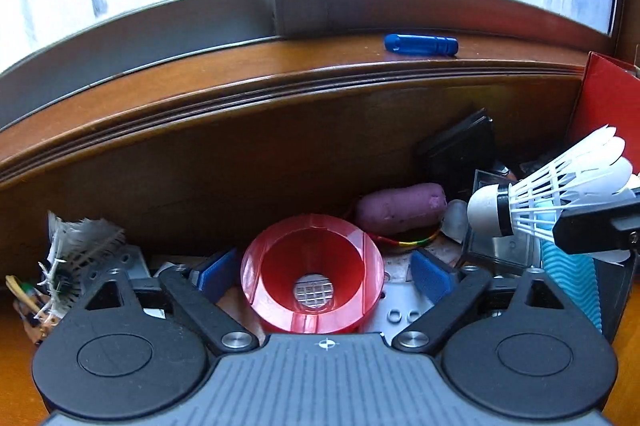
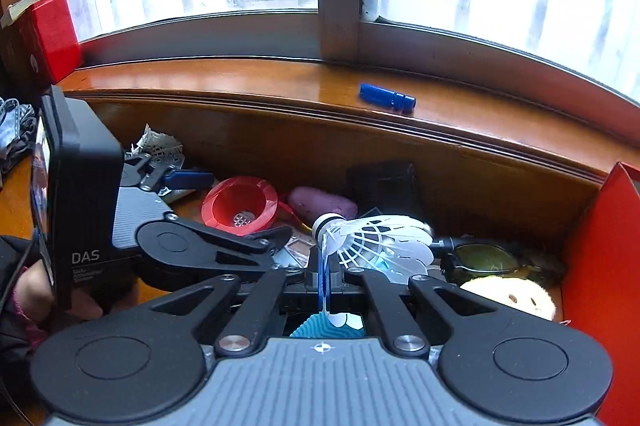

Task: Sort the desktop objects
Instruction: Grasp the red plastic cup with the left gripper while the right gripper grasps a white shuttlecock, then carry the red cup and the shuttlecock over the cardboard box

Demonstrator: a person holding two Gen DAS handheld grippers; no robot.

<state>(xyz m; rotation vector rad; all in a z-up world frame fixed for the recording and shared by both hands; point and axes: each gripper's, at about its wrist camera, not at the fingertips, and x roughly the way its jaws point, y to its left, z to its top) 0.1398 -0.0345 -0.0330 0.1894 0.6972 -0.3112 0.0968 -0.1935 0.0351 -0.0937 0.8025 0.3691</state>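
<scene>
Closest to the left wrist camera, the left gripper (image 1: 318, 276) stands with its blue pads (image 1: 430, 278) spread on either side of a red funnel-shaped cup (image 1: 310, 274); the cup sits between the fingers with a sliver of gap on each side, so whether the pads press on it cannot be told. Through the cup's open bottom a small metal grid shows. Just beyond the fingertips lies a purple oblong object (image 1: 400, 208), and beside it a thin red, yellow and green cord (image 1: 408, 241). Off to the left of the left finger sits a ragged, worn shuttlecock (image 1: 76, 254). From the right wrist view, the right gripper (image 2: 325, 272) has its fingers closed tight on the skirt of a white shuttlecock (image 2: 376, 238), whose cork end points left and away from the fingertips. Right of those fingers lie dark goggles (image 2: 486, 260) and a pale yellow plush toy (image 2: 512, 296). Beneath the fingers a light blue ridged mat (image 2: 320, 329) shows. Far past both grippers, a blue cylinder (image 2: 387, 98) rests on the wooden windowsill (image 2: 240, 76), and a red box (image 2: 600, 266) stands at the right.
</scene>
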